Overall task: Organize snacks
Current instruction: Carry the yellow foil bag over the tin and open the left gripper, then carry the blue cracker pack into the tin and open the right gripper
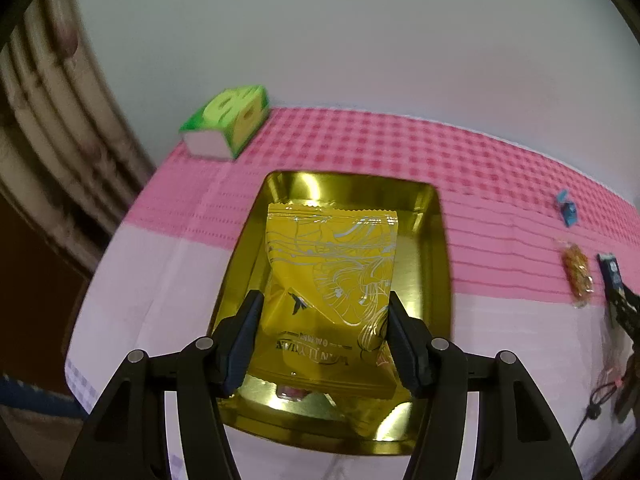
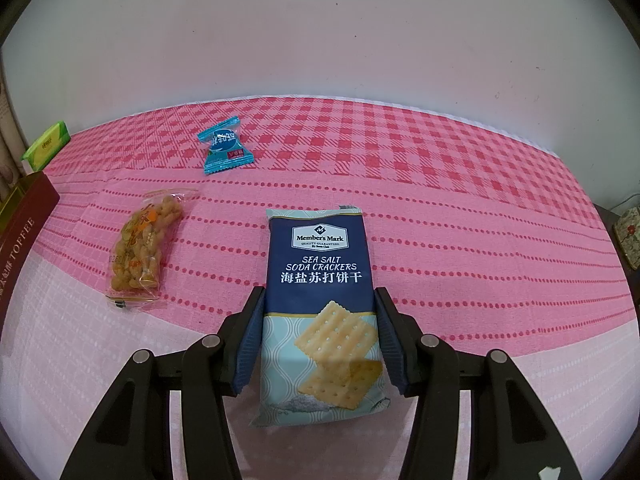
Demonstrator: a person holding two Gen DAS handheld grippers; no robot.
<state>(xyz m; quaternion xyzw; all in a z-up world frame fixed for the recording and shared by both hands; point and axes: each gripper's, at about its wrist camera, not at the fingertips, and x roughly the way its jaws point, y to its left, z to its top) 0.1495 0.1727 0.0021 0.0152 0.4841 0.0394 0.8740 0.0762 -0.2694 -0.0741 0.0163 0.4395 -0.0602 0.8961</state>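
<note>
My left gripper (image 1: 325, 304) is shut on a yellow foil snack packet (image 1: 332, 264), holding it by its sides over an open gold tin tray (image 1: 438, 248). Another small wrapped item shows in the tray beneath the packet. My right gripper (image 2: 320, 294) is shut on a navy and pale-blue sea salt soda cracker packet (image 2: 320, 280) that lies lengthwise on the pink checked tablecloth (image 2: 440, 184). A clear bag of orange-brown snacks (image 2: 142, 240) lies to its left. A blue wrapped candy (image 2: 224, 145) sits further back.
A green box (image 1: 226, 122) stands at the far left table corner, also seen as the green box (image 2: 48, 146). A dark red toffee box (image 2: 20, 224) sits at the left edge. A floral tin (image 2: 630, 236) is off the table's right. A white wall runs behind.
</note>
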